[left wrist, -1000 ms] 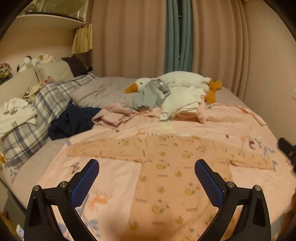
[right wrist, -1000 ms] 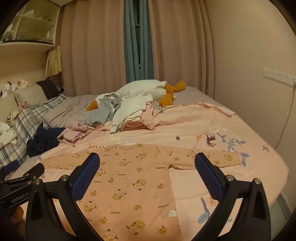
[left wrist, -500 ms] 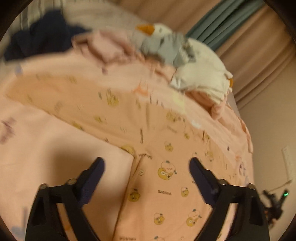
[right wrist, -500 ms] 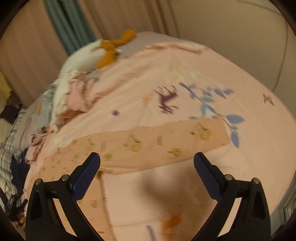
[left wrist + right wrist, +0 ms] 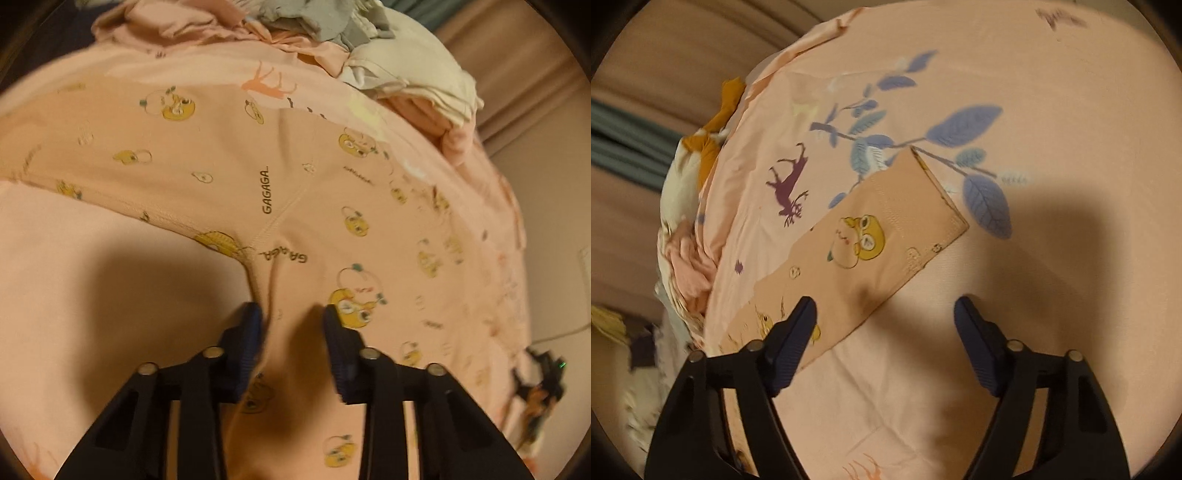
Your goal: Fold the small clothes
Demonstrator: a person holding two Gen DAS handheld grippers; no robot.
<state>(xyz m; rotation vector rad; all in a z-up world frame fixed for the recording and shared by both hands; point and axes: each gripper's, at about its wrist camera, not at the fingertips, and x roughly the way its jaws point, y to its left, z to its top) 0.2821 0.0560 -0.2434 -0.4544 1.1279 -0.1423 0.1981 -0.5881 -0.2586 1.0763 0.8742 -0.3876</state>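
Left wrist view sits low over the peach baby top point(image 5: 229, 155), which lies spread flat on the pink bedsheet point(image 5: 92, 280) of the bed. The left tongs point(image 5: 291, 317) have narrowed around a small ridge of cloth just below the armpit seam, touching it on both sides but seemingly not yet fully clenched, likely because that corner anchors a side fold. From the right wrist view, the right tongs point(image 5: 884, 310) are released and wide, straddling the lower edge of the right sleeve point(image 5: 879, 236), with one finger over the cloth and one over bare sheet. The cuff's square edge lies flat on the leaf print, with open sheet around it for swinging the sleeve inward. A clothes pile point(image 5: 388, 62) sits well beyond the collar.
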